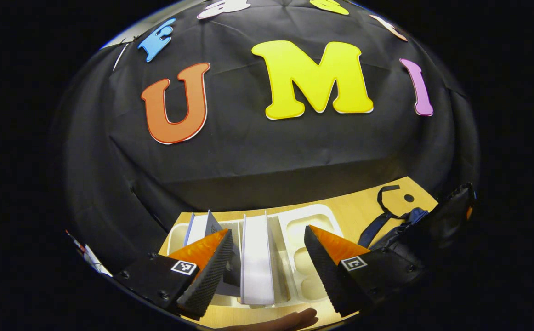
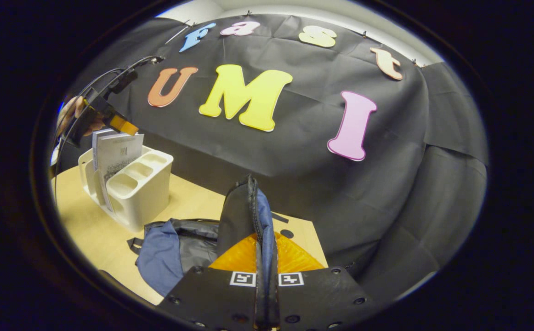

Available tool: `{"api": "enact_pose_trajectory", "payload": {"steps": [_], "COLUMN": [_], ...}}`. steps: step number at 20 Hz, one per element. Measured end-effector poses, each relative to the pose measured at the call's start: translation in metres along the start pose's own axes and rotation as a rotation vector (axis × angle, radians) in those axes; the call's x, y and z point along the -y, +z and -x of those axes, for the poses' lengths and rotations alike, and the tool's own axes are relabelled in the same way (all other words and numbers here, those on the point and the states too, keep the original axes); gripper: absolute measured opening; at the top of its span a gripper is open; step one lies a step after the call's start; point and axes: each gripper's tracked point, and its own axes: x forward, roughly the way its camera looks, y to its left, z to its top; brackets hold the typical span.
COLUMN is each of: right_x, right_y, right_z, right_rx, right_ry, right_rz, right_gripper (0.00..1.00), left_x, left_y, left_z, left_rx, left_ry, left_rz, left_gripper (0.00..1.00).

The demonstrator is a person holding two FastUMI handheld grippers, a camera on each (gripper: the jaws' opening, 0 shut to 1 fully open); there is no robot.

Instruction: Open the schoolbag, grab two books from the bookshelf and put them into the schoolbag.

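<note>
So the left tool (image 1: 267,266) was hanging over the white bookshelf (image 1: 313,220) on the counter (image 1: 363,207), fingers spread wide apart, nothing between them pressing. A white book (image 1: 257,262) stood upright right in the gap between the fingers, not touched by either one as far as I could see, and a second book (image 1: 205,225) sat just behind the left finger.

The right tool (image 2: 266,257) was squeezed together on the schoolbag (image 2: 244,216), pinching a raised fold of the fabric along the zipper, so that flap stood up straight ahead of it. The rest of the bag slumped on the counter just to that tool's left, with the bookshelf farther off on that same side.
</note>
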Motion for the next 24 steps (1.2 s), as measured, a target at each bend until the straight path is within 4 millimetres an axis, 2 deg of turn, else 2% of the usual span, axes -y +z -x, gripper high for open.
{"api": "enact_pose_trajectory", "payload": {"steps": [6,7,8,9,12,15,18,24], "right_x": [0.001,0.003,0.003,0.002,0.002,-0.001,-0.001,0.002], "right_y": [-0.007,-0.007,-0.007,-0.008,-0.011,-0.012,-0.015,-0.026], "right_z": [0.003,0.003,0.004,0.004,0.005,0.006,0.006,0.006], "right_rx": [0.012,0.013,0.016,0.016,0.022,0.026,0.025,0.012], "right_ry": [0.025,0.024,0.025,0.03,0.035,0.043,0.041,0.046], "right_rz": [-0.017,-0.021,-0.032,-0.035,-0.029,-0.037,-0.047,-0.096], "right_gripper": [0.03,0.03,0.03,0.03,0.03,0.03,0.04,0.04], "left_x": [-0.014,-0.014,-0.016,-0.017,-0.003,0.003,-0.006,0.003], "left_y": [-0.024,-0.029,-0.034,-0.04,-0.058,-0.069,-0.071,-0.077], "left_z": [-0.024,-0.027,-0.027,-0.027,-0.023,-0.022,-0.027,-0.014], "left_rx": [-0.167,-0.196,-0.229,-0.262,-0.385,-0.469,-0.498,-0.529], "left_ry": [0.012,0.005,0.008,0.007,-0.051,-0.066,-0.027,-0.05], "left_rz": [0.069,0.064,0.046,0.027,0.039,0.038,0.002,0.036], "left_gripper": [0.94,0.9,0.92,0.89,0.86,0.71,0.64,0.49]}}
